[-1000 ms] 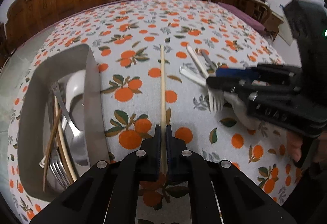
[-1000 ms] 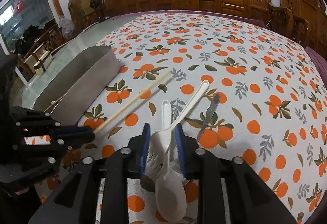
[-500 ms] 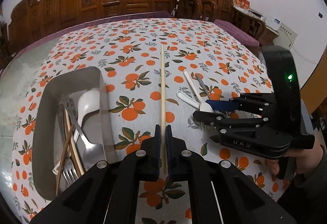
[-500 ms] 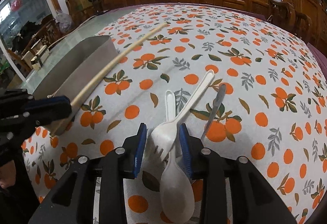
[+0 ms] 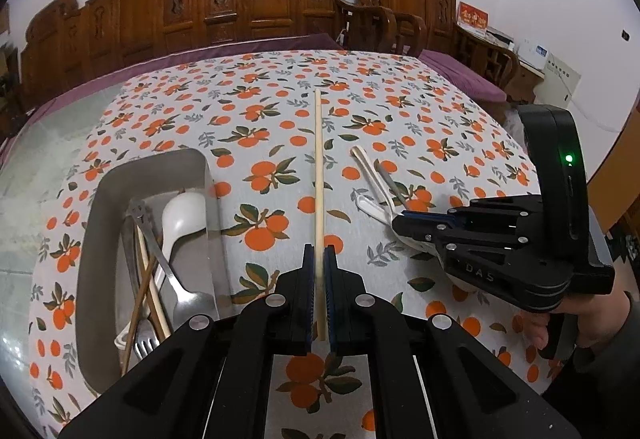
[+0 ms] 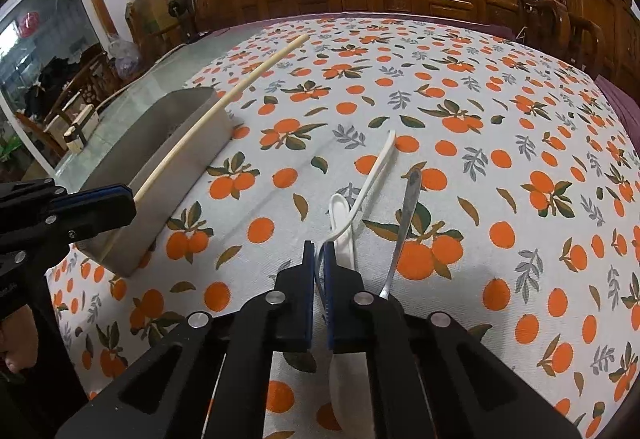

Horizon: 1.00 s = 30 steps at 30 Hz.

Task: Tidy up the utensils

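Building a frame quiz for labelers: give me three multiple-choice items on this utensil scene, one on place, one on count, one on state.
1. Where does the grey metal tray sit, seen from the left wrist view?
A. left of the held chopstick
B. right of it
C. behind the chairs

2. How many pale wooden chopsticks does the left gripper hold?
A. none
B. one
C. three

3. What is the right gripper doing?
A. wide open above the cloth
B. shut on a metal knife
C. shut on the white plastic fork

Key: 1 A, the tray lies left of the stick. 2 B, a single stick runs out between the pads. 3 C, the white handle leaves the closed jaws.
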Motion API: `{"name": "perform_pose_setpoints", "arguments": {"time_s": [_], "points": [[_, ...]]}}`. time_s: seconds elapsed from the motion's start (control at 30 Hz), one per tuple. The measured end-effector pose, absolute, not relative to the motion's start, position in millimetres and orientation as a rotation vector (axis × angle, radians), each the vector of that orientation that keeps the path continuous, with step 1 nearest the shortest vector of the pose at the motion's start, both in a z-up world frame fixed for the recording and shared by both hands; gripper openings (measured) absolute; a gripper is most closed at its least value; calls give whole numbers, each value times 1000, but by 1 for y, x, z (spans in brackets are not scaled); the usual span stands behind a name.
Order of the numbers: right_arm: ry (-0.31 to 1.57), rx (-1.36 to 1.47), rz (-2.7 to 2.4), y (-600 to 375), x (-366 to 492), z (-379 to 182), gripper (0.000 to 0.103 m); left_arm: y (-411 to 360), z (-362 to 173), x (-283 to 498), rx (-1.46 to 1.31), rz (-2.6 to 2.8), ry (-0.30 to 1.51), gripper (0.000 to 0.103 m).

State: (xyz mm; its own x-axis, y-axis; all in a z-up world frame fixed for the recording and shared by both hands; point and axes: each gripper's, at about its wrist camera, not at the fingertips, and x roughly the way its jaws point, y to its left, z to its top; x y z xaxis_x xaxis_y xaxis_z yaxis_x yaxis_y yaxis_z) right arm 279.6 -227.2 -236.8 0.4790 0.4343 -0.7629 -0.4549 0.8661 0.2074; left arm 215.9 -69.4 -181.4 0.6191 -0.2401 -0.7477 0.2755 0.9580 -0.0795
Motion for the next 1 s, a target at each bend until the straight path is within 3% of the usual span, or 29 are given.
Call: {"name": "perform_pose_setpoints", "arguments": {"time_s": [0.43, 1.0], "points": [[806, -23, 595, -213, 243, -197, 5, -54, -157, 204, 41, -261, 796, 4], [784, -63, 613, -196, 221, -191, 5, -9, -148, 183, 9, -201, 811, 4]]}}
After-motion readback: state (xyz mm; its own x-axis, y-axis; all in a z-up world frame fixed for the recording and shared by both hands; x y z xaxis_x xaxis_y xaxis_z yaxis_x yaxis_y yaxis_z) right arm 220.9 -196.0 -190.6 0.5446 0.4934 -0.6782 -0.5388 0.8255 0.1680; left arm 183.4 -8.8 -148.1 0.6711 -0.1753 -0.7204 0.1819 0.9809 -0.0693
